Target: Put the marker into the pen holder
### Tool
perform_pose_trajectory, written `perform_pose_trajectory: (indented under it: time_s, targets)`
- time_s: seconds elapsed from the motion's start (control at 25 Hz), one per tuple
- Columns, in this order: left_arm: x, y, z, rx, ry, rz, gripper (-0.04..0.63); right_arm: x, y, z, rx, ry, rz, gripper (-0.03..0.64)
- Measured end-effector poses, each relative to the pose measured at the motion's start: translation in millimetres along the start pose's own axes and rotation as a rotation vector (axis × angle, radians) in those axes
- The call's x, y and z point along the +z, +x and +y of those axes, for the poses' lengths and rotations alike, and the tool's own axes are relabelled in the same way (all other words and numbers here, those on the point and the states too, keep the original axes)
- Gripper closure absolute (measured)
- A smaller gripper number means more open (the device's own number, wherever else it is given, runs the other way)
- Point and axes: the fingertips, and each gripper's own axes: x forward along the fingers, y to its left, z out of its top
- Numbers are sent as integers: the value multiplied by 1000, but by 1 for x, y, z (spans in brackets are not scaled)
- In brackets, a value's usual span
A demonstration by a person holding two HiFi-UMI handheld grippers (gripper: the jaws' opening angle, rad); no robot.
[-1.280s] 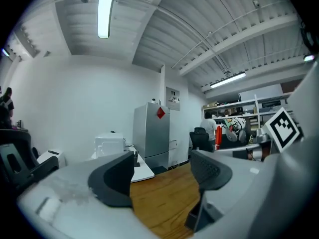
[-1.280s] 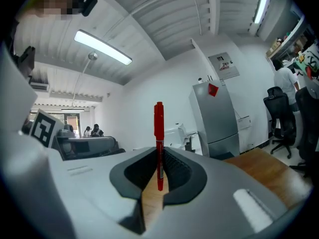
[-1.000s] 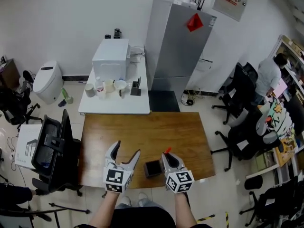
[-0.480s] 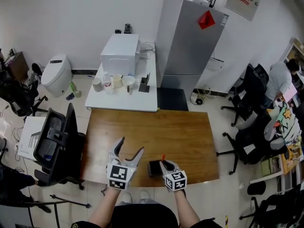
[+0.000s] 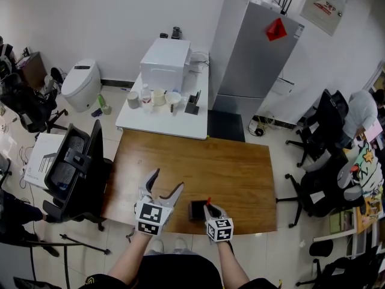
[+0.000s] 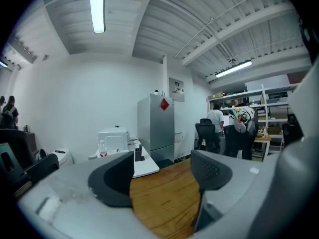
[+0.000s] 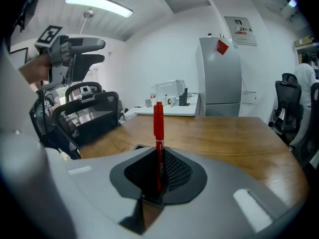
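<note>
A red marker [image 7: 158, 128] stands upright between the jaws of my right gripper [image 7: 158, 176], which is shut on its lower end. In the head view the right gripper [image 5: 210, 208] hangs near the front edge of the wooden table [image 5: 228, 167], and the marker's red tip [image 5: 209, 200] pokes up from it. The black pen holder [image 5: 197, 210] stands on the table just to the left of that gripper. My left gripper [image 5: 166, 182] is to the left of the holder, raised, its jaws open and empty. In the left gripper view its jaws [image 6: 162, 176] frame only bare tabletop.
A black office chair [image 5: 72, 167] stands against the table's left side. Behind the table is a white side table [image 5: 162, 122] with a white appliance and cups, and a silver fridge [image 5: 255, 59]. More chairs and a person [image 5: 360, 110] are at the right.
The head camera has swung, so the room sits lower and further right in the picture. My right gripper with the marker looks smaller and closer to the pen holder. The left gripper keeps its pose.
</note>
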Motion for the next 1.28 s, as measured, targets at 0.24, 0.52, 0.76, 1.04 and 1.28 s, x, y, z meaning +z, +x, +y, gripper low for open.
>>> perform_pose_trajectory:
  time_s: [0.24, 0.52, 0.76, 1.04, 1.28]
  targets:
    - [-2, -7, -2, -2, -11, 1, 238, -11, -7, 0, -34, 18, 25, 561]
    - [0, -15, -4, -16, -26, -15, 238, 34, -34, 11, -34, 33, -95, 528]
    - [12, -36, 11, 1, -65, -52, 236, 127, -65, 44, -2, -18, -298, 526]
    - [44, -85, 35, 34, -76, -141, 238, 219, -116, 105, 3, -56, -530, 522]
    - [37, -123, 42, 42, -113, -149, 238, 227, -137, 149, -25, 4, -567, 332]
